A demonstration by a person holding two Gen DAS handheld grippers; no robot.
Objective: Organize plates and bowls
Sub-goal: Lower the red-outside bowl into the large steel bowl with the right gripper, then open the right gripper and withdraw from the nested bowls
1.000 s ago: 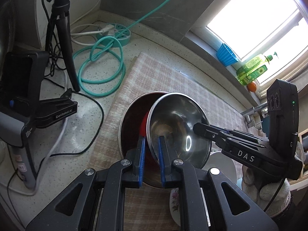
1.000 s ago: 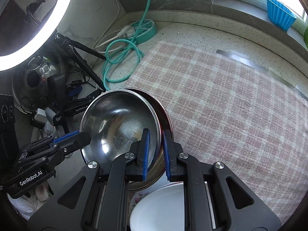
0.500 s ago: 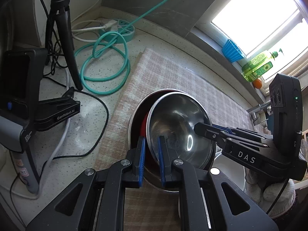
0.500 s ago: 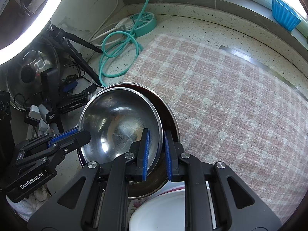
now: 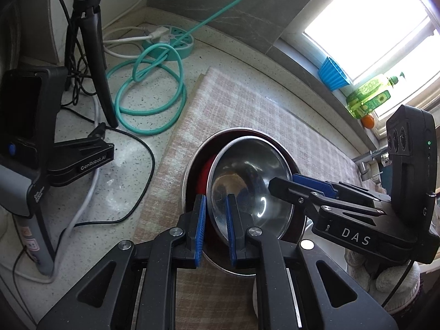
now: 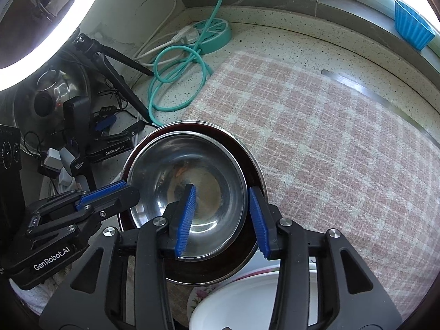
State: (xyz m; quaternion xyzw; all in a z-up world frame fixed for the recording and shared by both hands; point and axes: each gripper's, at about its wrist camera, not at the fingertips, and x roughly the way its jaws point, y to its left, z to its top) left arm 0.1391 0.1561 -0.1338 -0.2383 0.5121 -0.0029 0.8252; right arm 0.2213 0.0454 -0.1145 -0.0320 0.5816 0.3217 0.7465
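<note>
Right hand-held gripper (image 6: 221,220) is letting go: its jaws, clamped a second ago on the near rim of the small steel bowl (image 6: 187,189), are now opening, with the rim between the blue pads but no longer pressed by them. The left hand-held gripper (image 5: 214,227) stays clamped on the opposite side of the same rim, one pad inside the bowl and one outside, and has not shifted.

That release suggests the bowl is judged to be seated. It now rests nested in the larger steel bowl (image 6: 247,255), which stands on the pink checked mat (image 6: 316,143) on the speckled tabletop (image 5: 115,192). Nesting of this pair looks finished once the left side also lets go.

The small bowl is polished and mirror-bright, empty, sitting off centre and slightly tilted within the bigger one, whose inner wall reflects dark red. A white plate with a floral rim (image 6: 247,297) lies just beside the bowls at the near edge, partly under the larger one, and appears to be still waiting to be sorted.
</note>
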